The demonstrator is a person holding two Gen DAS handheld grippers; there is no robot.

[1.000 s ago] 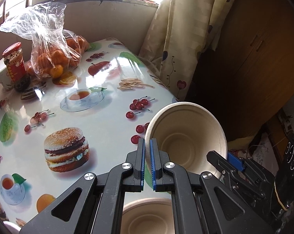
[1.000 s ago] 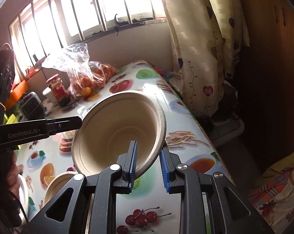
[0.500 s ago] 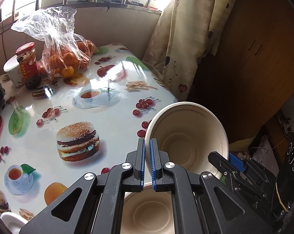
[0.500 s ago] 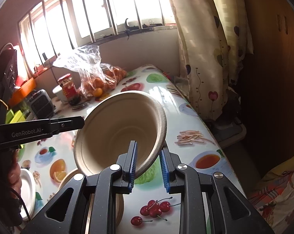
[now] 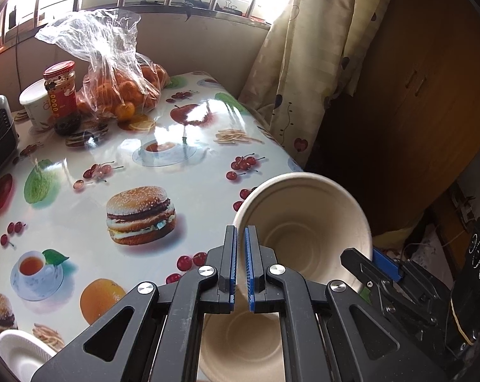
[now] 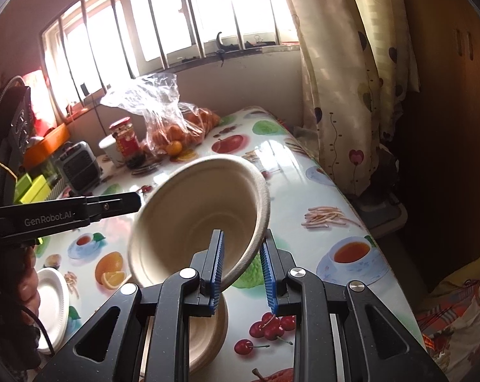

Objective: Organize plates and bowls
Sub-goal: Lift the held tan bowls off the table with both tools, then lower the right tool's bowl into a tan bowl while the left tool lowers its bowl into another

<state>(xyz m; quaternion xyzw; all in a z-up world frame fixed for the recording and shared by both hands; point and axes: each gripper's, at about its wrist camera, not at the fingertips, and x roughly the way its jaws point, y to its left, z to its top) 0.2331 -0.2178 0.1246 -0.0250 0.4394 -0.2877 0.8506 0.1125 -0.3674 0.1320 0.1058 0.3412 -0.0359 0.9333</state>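
While my right tongs [image 6: 241, 265] clamp the tilted paper bowl's [image 6: 189, 222] rim mid-frame, it looks light and crushable; left tongs [image 5: 241, 267] sit together, empty.

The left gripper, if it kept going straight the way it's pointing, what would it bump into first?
Probably the tablecloth, near the printed cherries. The left gripper is shut and empty, pointing down past the lifted bowl, which sits just to its right. Depth is hard to judge.
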